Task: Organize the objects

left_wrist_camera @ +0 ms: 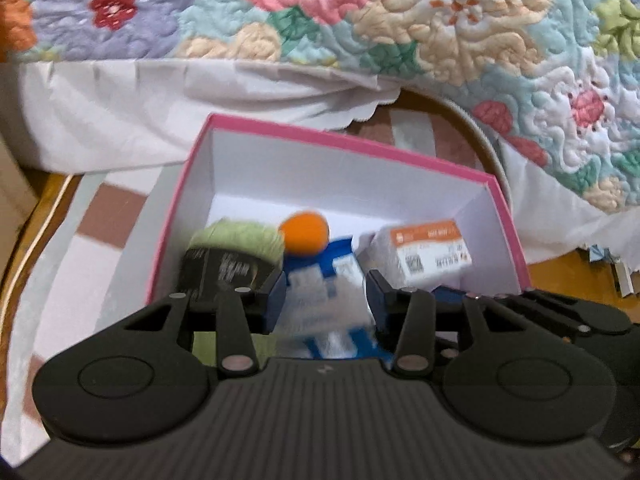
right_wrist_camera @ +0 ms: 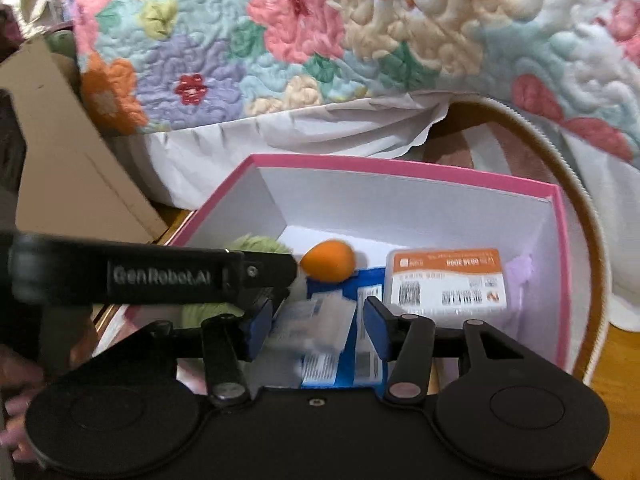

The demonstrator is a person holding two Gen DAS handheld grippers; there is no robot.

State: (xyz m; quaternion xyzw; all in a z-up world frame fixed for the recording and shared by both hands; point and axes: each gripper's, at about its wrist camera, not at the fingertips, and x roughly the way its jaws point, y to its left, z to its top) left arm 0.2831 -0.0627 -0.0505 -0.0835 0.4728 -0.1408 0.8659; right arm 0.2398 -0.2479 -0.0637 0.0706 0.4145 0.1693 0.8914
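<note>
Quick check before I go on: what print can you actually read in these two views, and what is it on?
"GenRobot.AI": side of the left gripper, seen from the right wrist.
Orange-and-white labelled box: print, barcode and QR code too blurred, and upside down.
Blue-and-white packet: too blurred.
Black band on the green yarn: unreadable.

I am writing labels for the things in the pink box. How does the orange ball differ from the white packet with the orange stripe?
The orange ball is rounded and one plain colour; the white packet is flat-sided and rectangular, with an orange stripe, printed text and barcodes. The ball looks smaller than the packet. The ball lies near the middle of the box; the packet lies to its right. Both rest inside the pink box.
</note>
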